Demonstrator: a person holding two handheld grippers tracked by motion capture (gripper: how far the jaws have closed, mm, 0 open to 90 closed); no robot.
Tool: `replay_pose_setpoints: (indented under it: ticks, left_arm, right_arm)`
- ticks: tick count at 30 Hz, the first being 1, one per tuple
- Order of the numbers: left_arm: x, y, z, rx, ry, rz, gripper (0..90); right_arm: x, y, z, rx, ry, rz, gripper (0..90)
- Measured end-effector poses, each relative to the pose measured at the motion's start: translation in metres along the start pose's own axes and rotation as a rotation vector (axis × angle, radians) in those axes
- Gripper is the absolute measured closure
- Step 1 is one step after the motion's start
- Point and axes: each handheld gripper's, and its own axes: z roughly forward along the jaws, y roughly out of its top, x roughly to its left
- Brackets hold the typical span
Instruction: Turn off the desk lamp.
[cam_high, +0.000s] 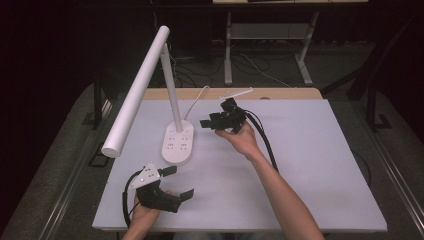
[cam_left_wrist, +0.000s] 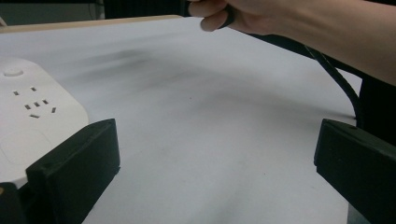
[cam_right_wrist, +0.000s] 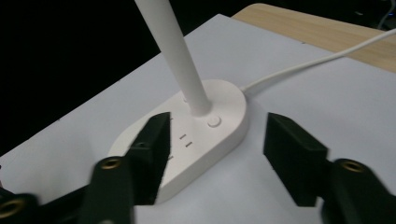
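The lamp (cam_high: 178, 145) is standing toward the tabletop's far left, its oval base running lengthwise from the far edge toward the near one, its button (cam_right_wrist: 214, 121) at the far end beside the stem. The right gripper (cam_high: 210, 123) is hovering just right of that end, jaws parted and holding nothing, pointing left at the base, so the button is lying slightly left of its centreline. The left gripper (cam_high: 179, 182) is sitting near the base's near end, jaws wide and holding nothing, aiming away across bare tabletop.
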Motion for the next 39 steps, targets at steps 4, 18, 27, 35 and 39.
replay_pose_setpoints:
  ticks: [4, 18, 27, 35, 39]
  left_arm:
    - [0.000, 0.000, 0.001, -0.002, -0.002, 0.001, 0.0]
    - [-0.003, 0.000, 0.001, 0.011, -0.012, 0.010, 0.0]
    - [-0.003, 0.000, 0.001, 0.010, -0.012, 0.011, 0.0]
    - [-0.003, 0.000, 0.001, 0.006, -0.010, 0.007, 0.0]
    - [-0.003, 0.000, 0.001, 0.007, -0.008, 0.011, 0.0]
  right_arm:
    - [0.002, -0.005, -0.018, -0.013, -0.019, -0.006, 25.0]
    - [0.004, -0.044, -0.084, -0.017, -0.057, -0.003, 0.6]
    - [0.006, -0.075, -0.127, -0.028, -0.082, -0.001, 0.6]
    - [0.002, -0.106, -0.160, -0.060, -0.117, 0.026, 0.6]
    - [0.004, -0.120, -0.171, -0.057, -0.152, 0.011, 0.7]
